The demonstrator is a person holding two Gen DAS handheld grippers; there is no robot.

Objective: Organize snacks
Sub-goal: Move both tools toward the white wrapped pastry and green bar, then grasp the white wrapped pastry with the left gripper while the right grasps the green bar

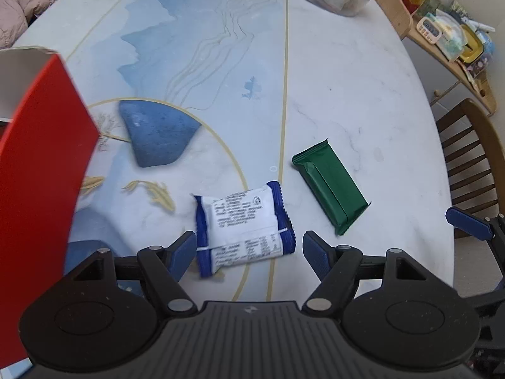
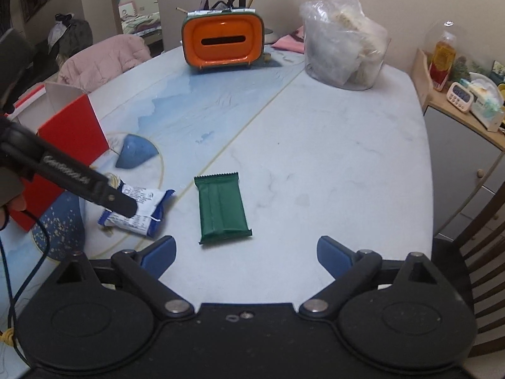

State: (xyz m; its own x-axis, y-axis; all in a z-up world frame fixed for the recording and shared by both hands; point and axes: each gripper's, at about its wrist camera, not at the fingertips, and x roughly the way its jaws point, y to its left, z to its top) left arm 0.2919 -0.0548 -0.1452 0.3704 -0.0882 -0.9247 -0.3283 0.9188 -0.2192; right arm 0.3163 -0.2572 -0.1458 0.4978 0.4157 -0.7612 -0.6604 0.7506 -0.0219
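Observation:
A white and blue snack packet lies flat on the table, between the tips of my open left gripper, which hovers just above it; it also shows in the right wrist view, partly hidden by the left gripper's arm. A green snack bar lies to its right, also in the right wrist view. My right gripper is open and empty, just short of the green bar. An open red box stands at the left, also in the right wrist view.
An orange and green holder with brushes stands at the table's far side. A clear plastic bag sits at the back right. A wooden chair and a cluttered side shelf are to the right. A pink jacket lies beyond the table's left edge.

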